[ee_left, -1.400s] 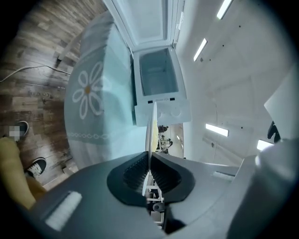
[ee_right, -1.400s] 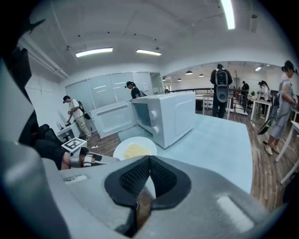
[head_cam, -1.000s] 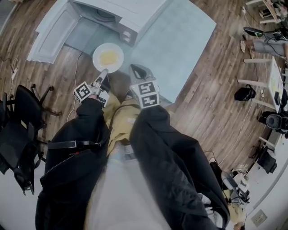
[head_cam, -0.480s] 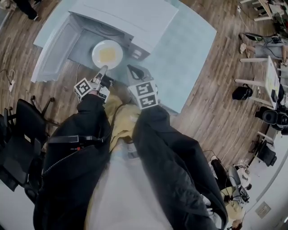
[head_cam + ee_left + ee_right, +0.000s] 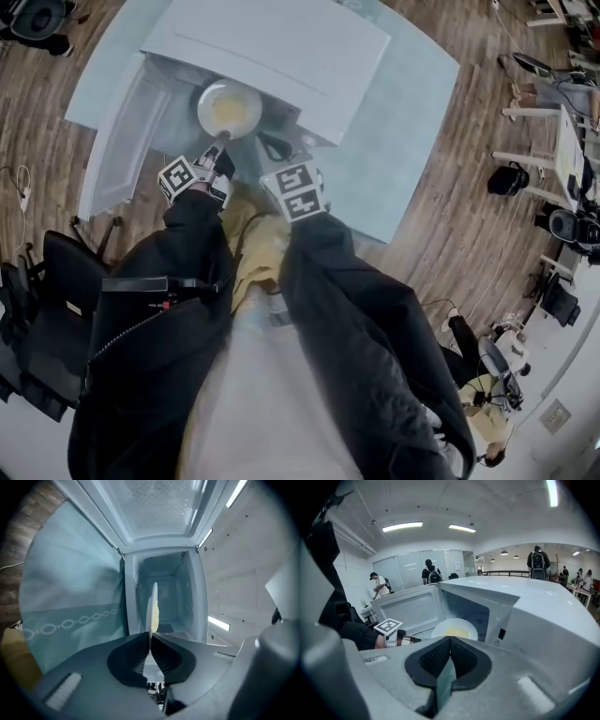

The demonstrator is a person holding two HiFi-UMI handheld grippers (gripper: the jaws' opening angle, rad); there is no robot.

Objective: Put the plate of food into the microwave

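While the left gripper (image 5: 222,139) clamps its jaws on the near rim, the white plate (image 5: 230,108) with its yellow food (image 5: 228,111) sits in the mouth of the microwave (image 5: 272,47), its far edge just under the oven's top. No view shows whether it rests on the oven floor. From the left gripper view the plate stands edge-on between the pads, with the empty chamber beyond it. The oven's door (image 5: 122,141) hangs wide open to the left of the plate. Just right of the plate, the right gripper (image 5: 265,141) hovers before the oven's front corner with its jaws closed on nothing. Microwave and door stand on a pale blue table (image 5: 403,141), wooden floor (image 5: 469,216) surrounds it, and a black chair (image 5: 47,309) stands at the left.
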